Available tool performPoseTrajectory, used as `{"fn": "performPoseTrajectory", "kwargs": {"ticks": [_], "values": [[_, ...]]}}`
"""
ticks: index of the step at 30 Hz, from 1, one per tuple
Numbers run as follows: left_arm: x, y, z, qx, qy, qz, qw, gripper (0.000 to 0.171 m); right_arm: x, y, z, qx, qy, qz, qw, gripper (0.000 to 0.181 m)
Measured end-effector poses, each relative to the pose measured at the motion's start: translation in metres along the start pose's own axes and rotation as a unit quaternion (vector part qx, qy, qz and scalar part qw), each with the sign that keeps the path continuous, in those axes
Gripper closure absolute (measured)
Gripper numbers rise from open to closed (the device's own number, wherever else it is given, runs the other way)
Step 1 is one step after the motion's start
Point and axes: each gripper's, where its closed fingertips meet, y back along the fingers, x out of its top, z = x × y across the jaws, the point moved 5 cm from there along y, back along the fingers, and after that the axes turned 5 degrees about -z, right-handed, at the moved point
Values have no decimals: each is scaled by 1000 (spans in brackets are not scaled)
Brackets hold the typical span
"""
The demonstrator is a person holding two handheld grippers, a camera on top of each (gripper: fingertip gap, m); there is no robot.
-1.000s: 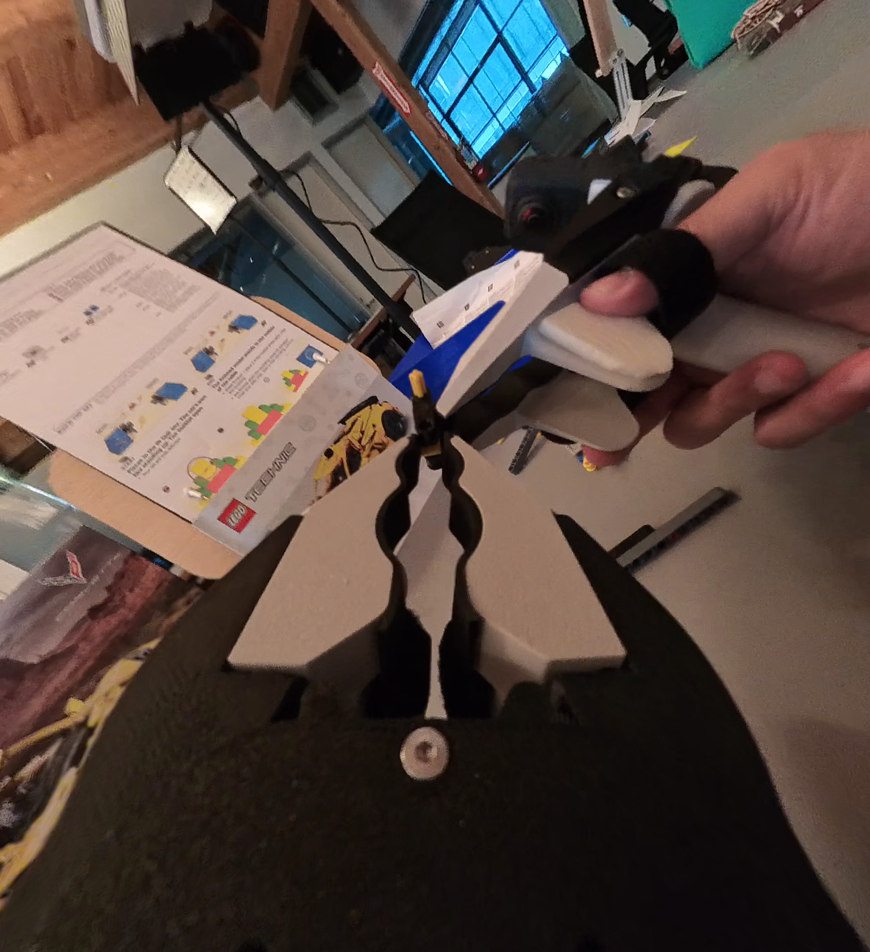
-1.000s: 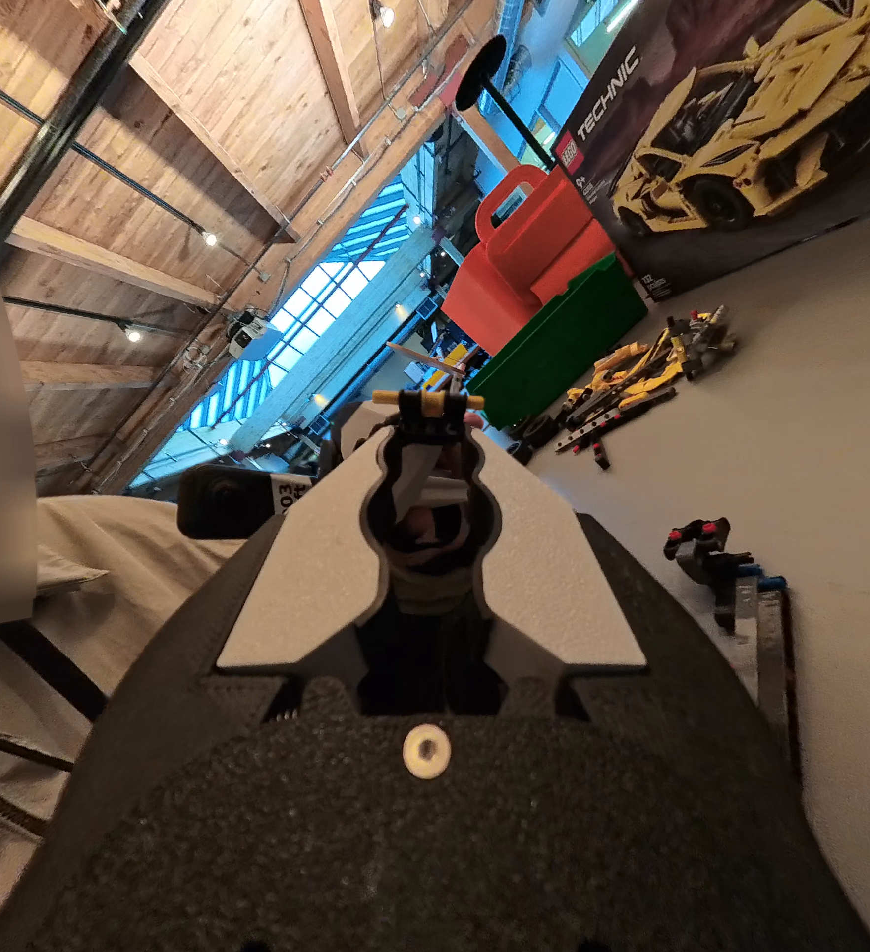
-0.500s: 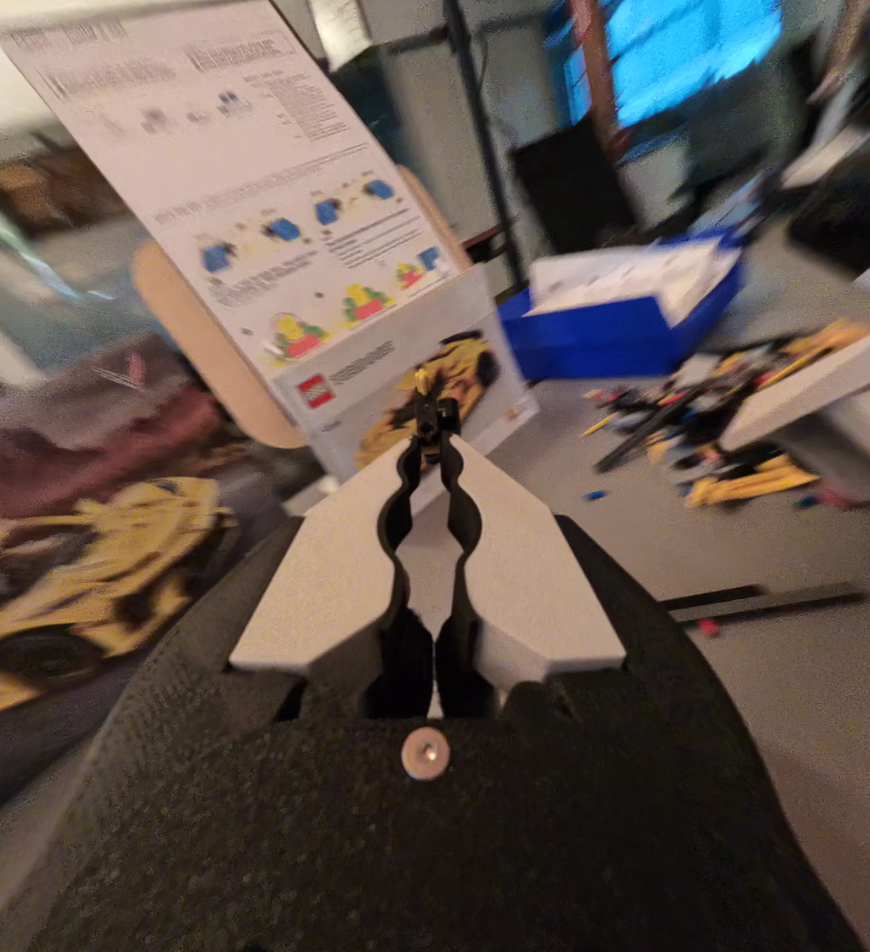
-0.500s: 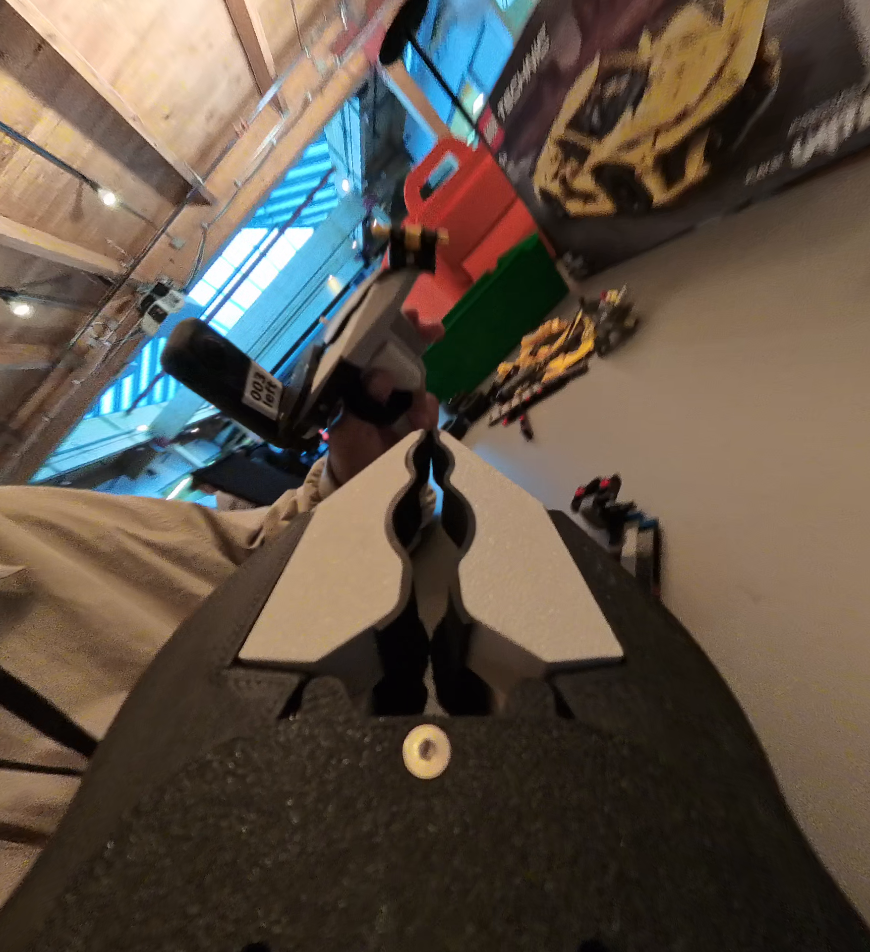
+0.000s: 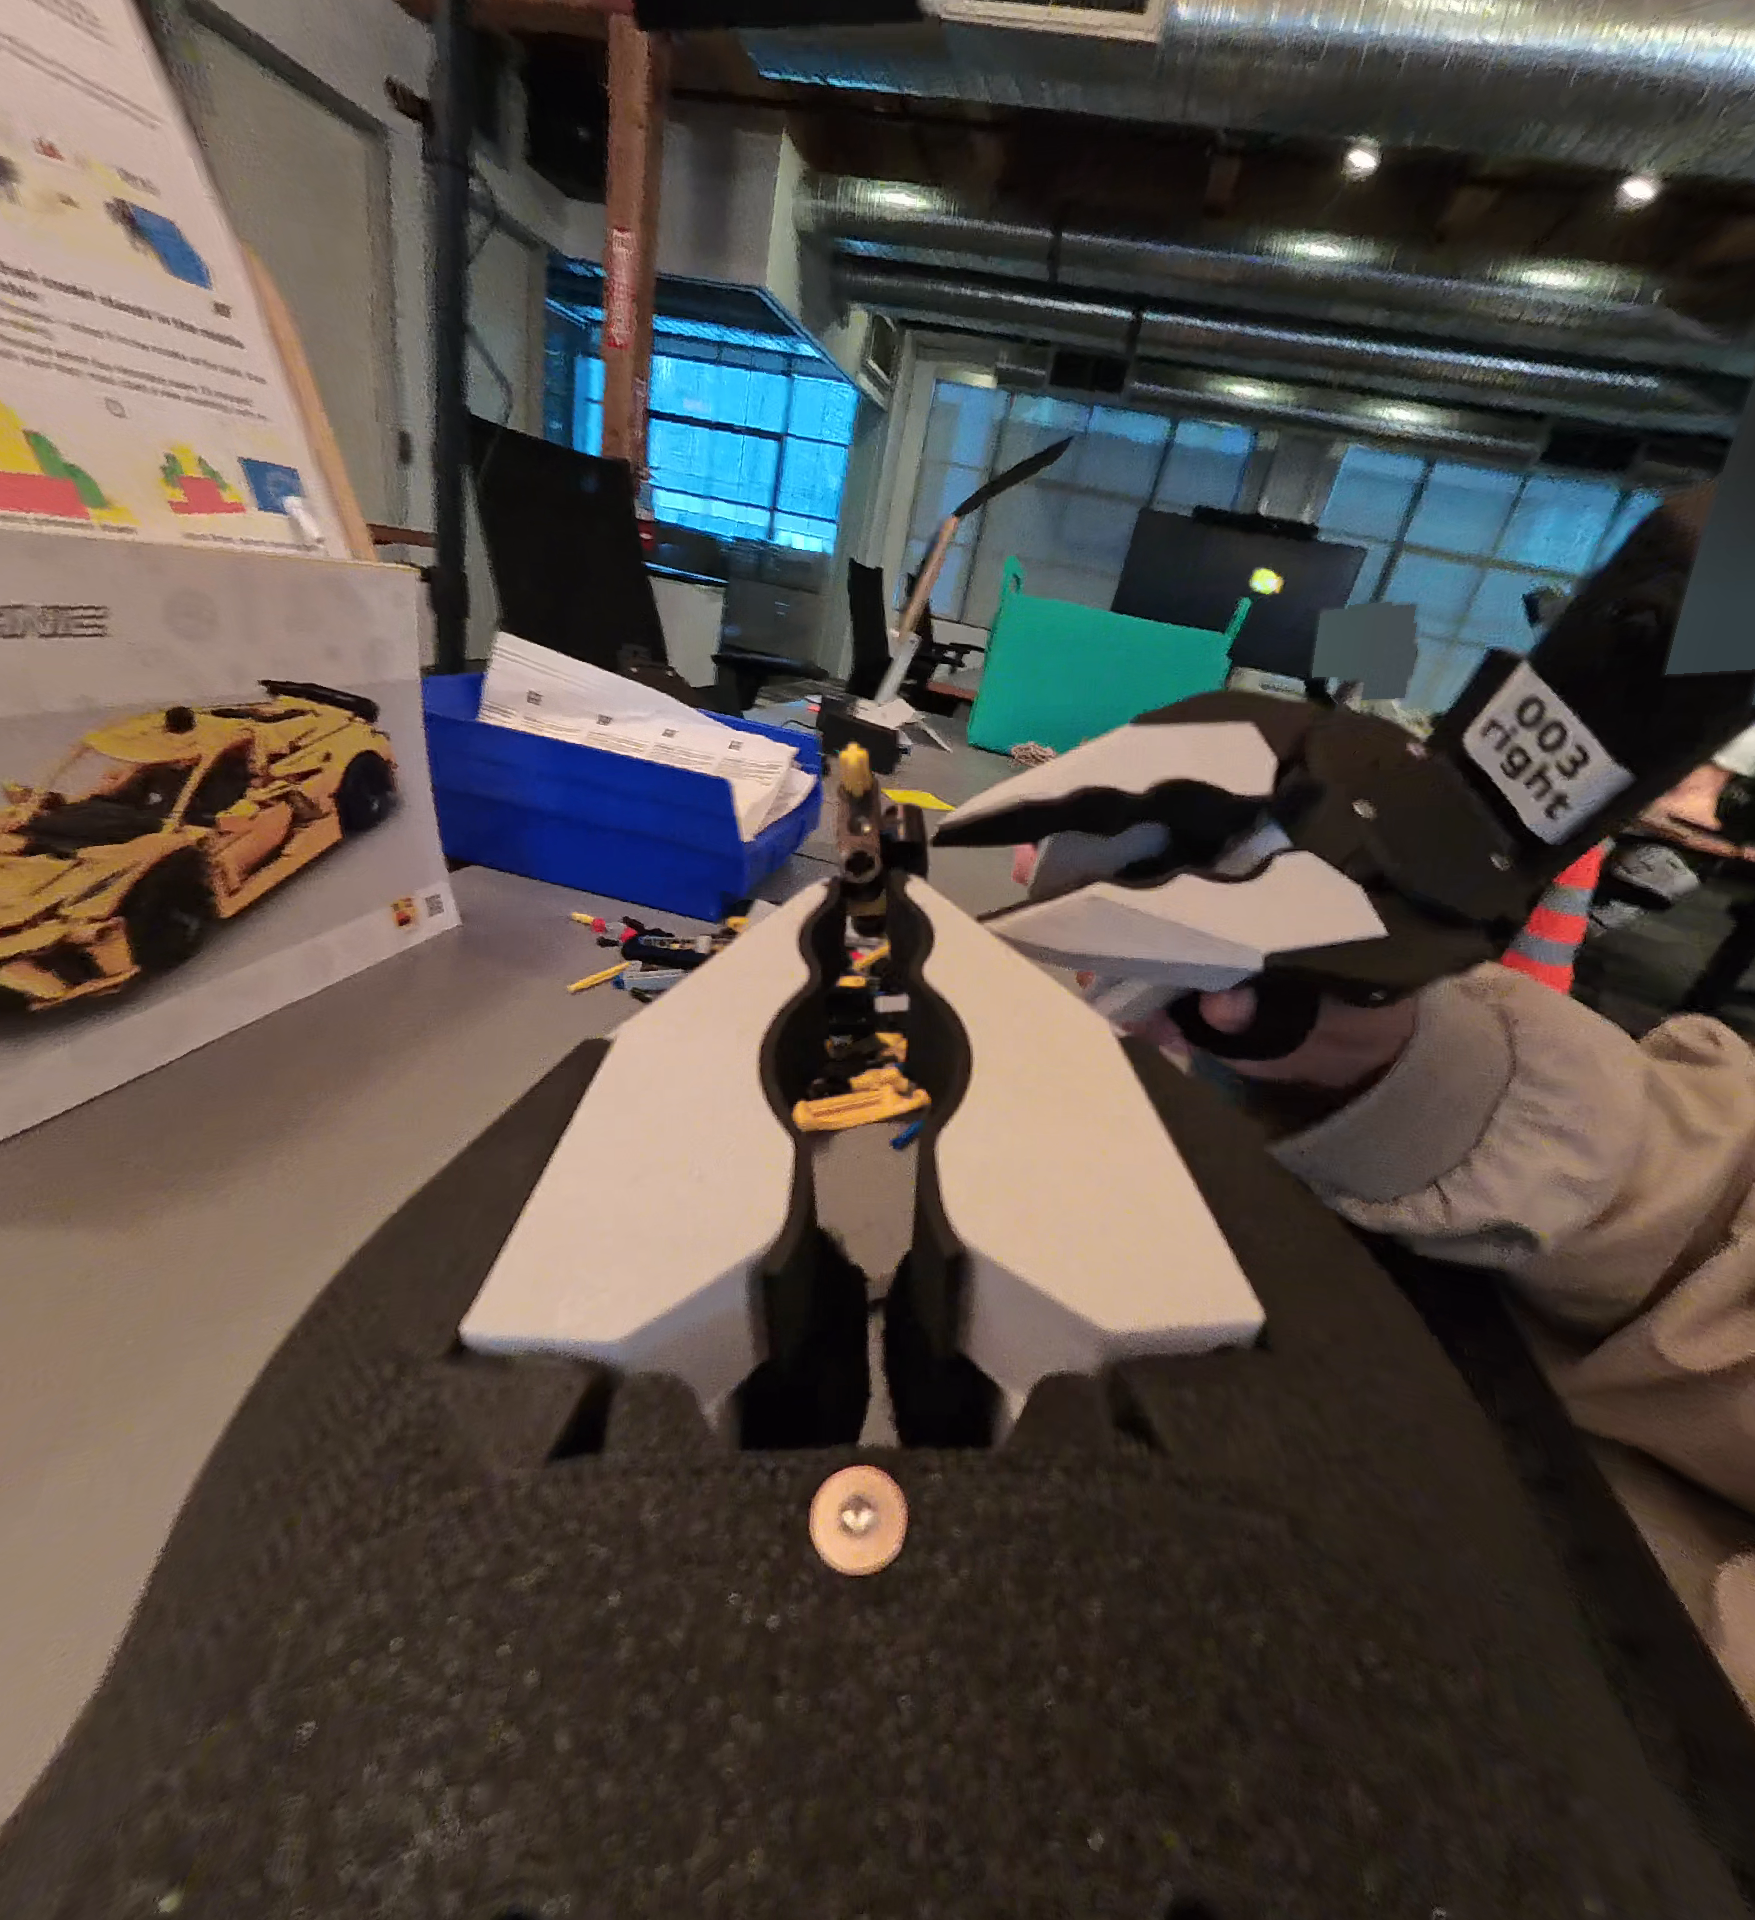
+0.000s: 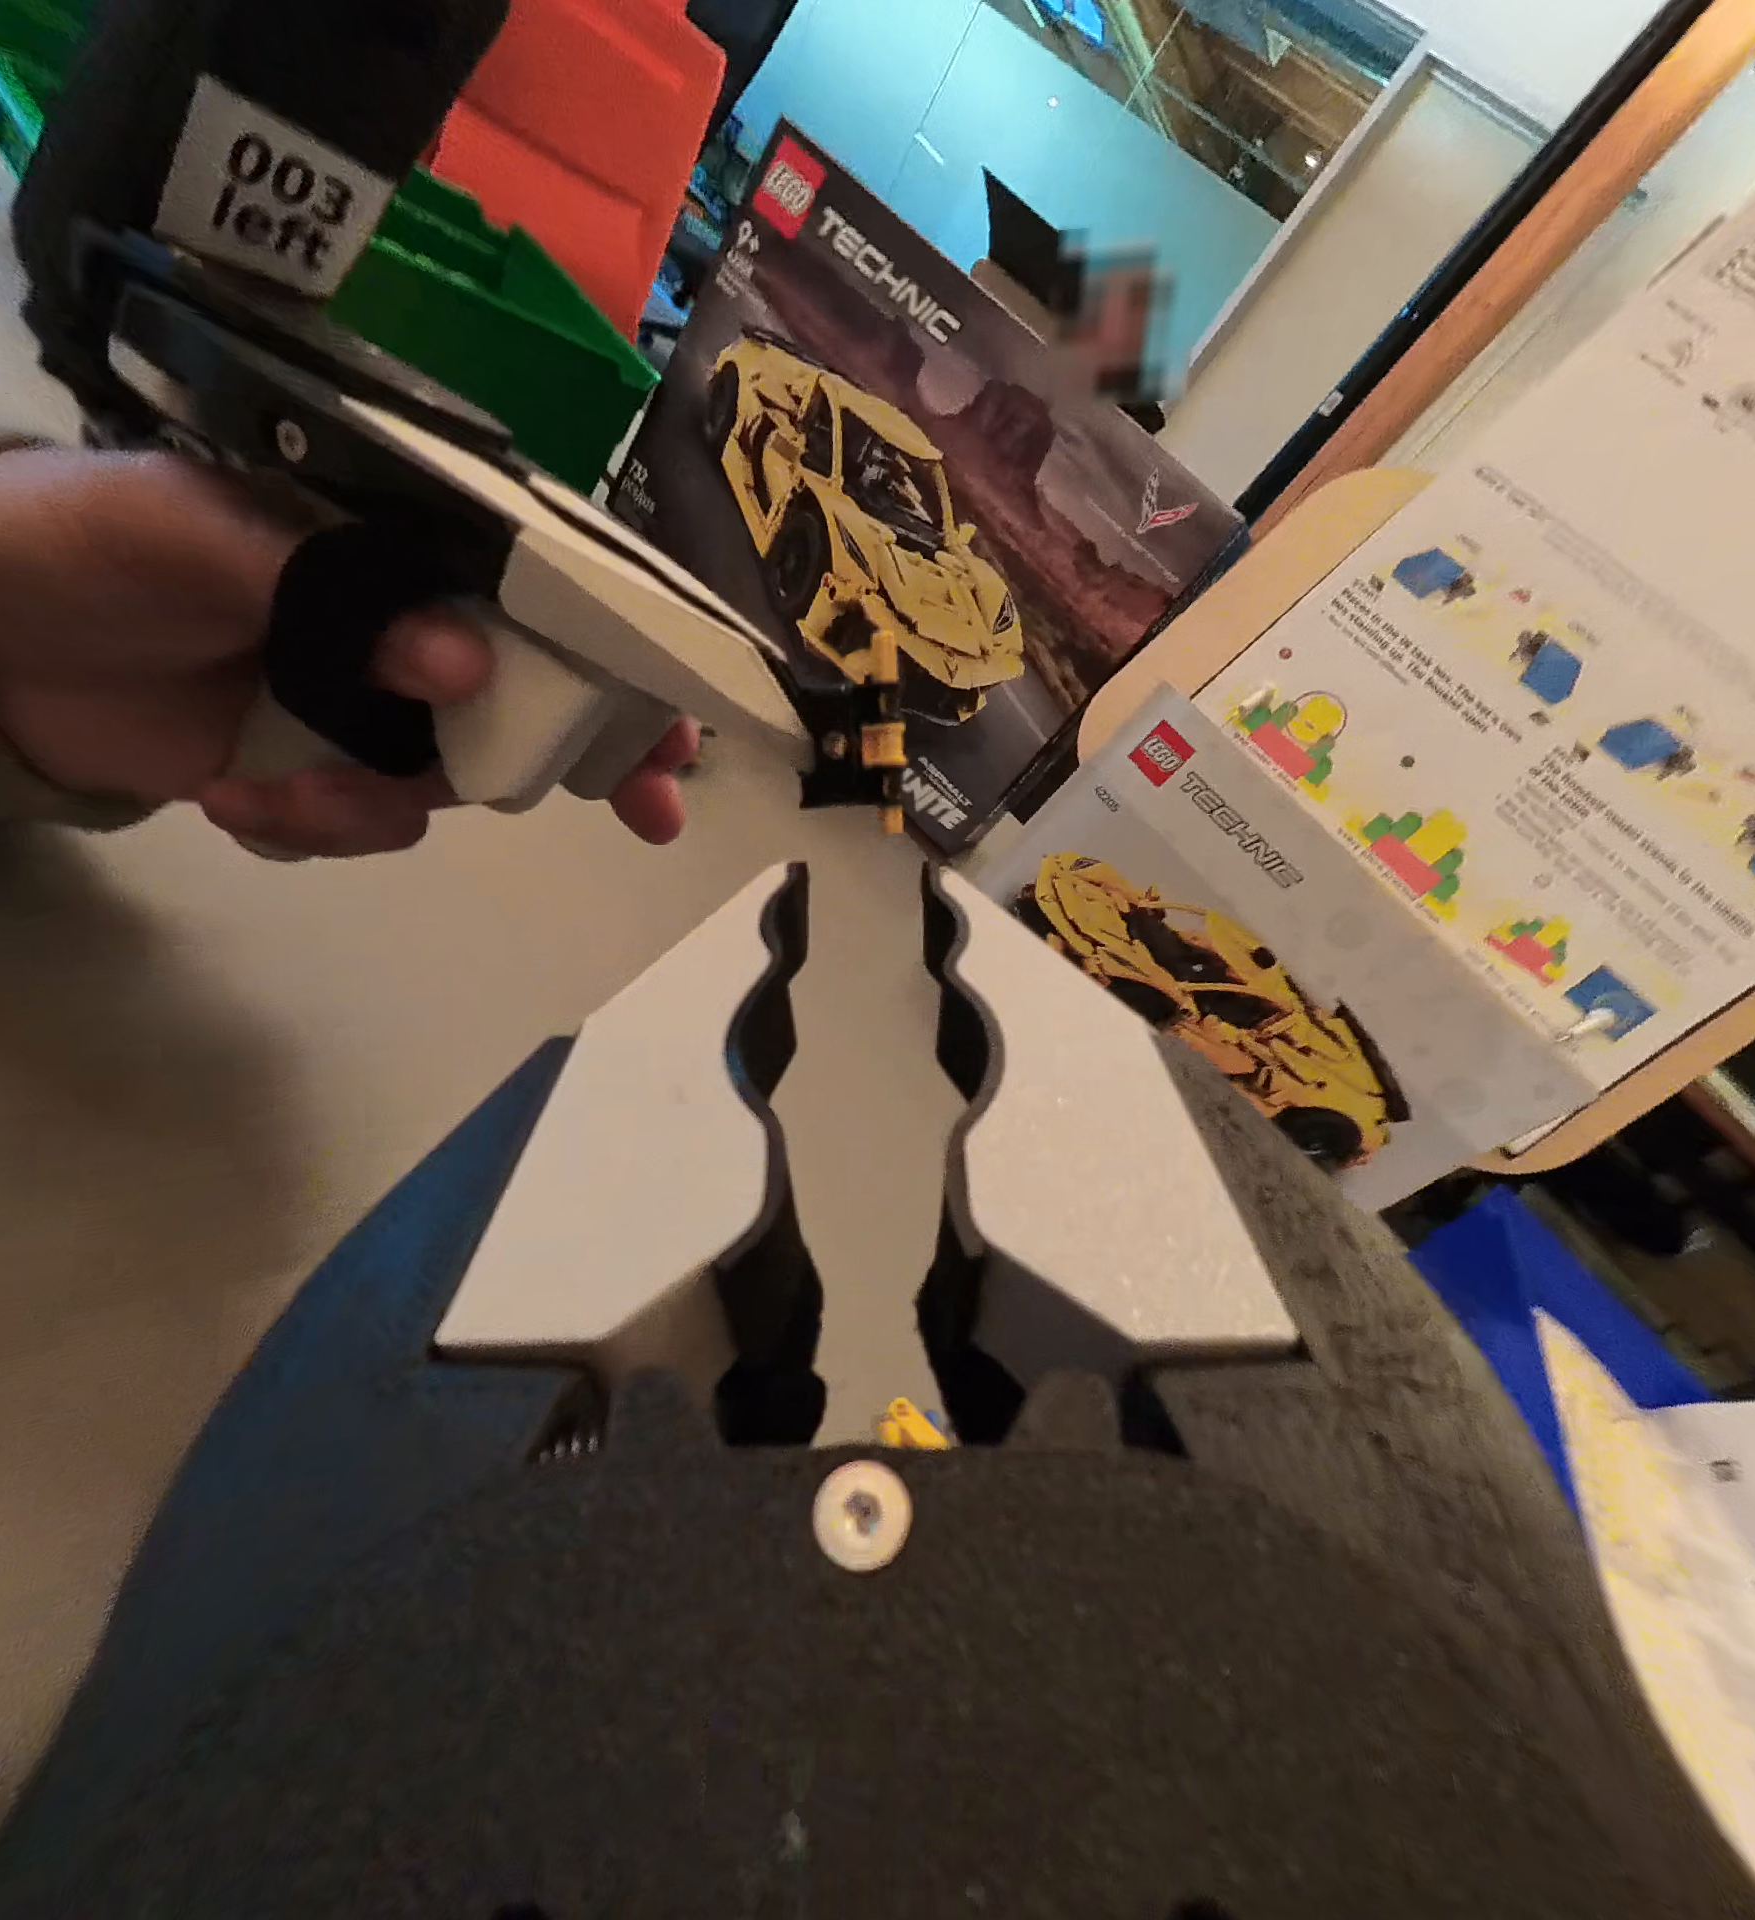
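**Tools**
- The left tool [image 5: 868,896] has its tips clamped on a small black and yellow brick assembly [image 5: 857,821], held clear above the grey surface [image 5: 125,1299].
- The right tool [image 6: 865,881] has its fingers apart with nothing between them. Its tips sit just beside the assembly, and I cannot tell whether they touch it.
- A bare hand [image 6: 125,644] holds the left tool's handle.

**Handling (judgement)**
- The assembly looks like light, stiff plastic built from several pushed-together pieces, with a thin yellow pin standing out at 1 end.
- The smooth faces will likely slip under a light pinch.
- A sideways load could pop a joint or pull the pin.
- The black body looks like the sound place to take hold, not the pin.

**Surroundings**
- Loose parts [image 5: 665,951] lie scattered on the surface near a blue bin [image 5: 592,831], which holds paper sheets [image 5: 634,717].
- A green bin [image 6: 499,332] and a red bin [image 6: 582,135] stand behind the left tool.

**Markings**
- A dark box [image 6: 904,468] and a grey booklet [image 5: 156,831] each show a yellow sports car and carry a red square logo and printed lettering.
- An illustrated sheet [image 6: 1579,675] on a board shows coloured brick figures with fine text.
- Each tool bears a white tag [image 5: 1538,753] with dark characters
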Motion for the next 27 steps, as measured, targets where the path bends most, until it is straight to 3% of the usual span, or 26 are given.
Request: {"fn": "performPoseTrajectory", "kwargs": {"ticks": [8,11,13,15,19,21,24,27], "values": [[-15,-10,7,-21,-6,-52,998,164,-2,-5,-16,-2,54,-22,998,169],[-16,-6,10,-75,10,-79,994,163,-1,-2,-15,4,60,-5,998,175],[-12,-3,13,-152,101,-79,980,130,-3,0,-10,4,63,7,998,175],[-7,-1,6,-193,203,-50,959,120,-2,3,-7,27,54,46,997,175],[-6,-1,9,-289,338,-33,895,121,8,17,-8,75,29,148,986,175],[-7,-1,16,-328,368,-41,869,121,10,20,-11,95,34,166,981,175],[-9,-2,22,-344,374,-43,860,136,11,22,-14,109,43,171,978,175],[-9,-3,22,-336,362,-40,869,148,8,20,-16,115,46,165,978,175]]}}
